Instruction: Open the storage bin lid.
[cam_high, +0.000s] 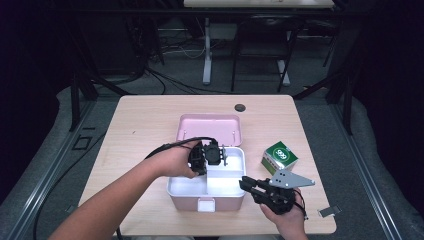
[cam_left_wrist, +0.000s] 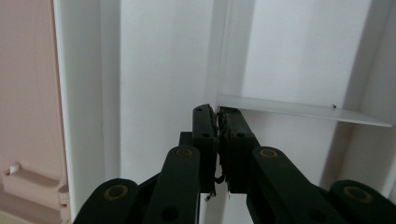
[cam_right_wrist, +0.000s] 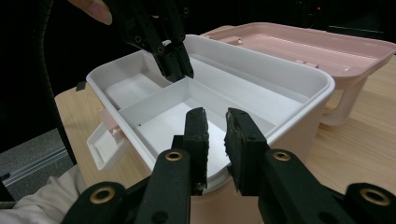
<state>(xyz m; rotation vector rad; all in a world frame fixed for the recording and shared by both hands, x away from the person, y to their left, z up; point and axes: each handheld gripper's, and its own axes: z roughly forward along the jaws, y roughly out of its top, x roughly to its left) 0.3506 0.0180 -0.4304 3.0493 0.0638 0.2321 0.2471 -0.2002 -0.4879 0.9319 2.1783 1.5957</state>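
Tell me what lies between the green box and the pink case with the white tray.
Bare tabletop separates the green box from the pink case, as the high view shows; the right tool sits nearer the person.

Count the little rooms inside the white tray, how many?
3: a long compartment along the lid side, a small one under the left gripper, another near the right gripper.

A green and white carton (cam_high: 280, 156) sat on the wooden table (cam_high: 145, 125), toward its right side. A small dark disc (cam_high: 240, 107) lay near the far edge, and a small metal clip (cam_high: 328, 211) rested by the near right corner. Cables (cam_high: 170, 80) trailed over the floor behind.
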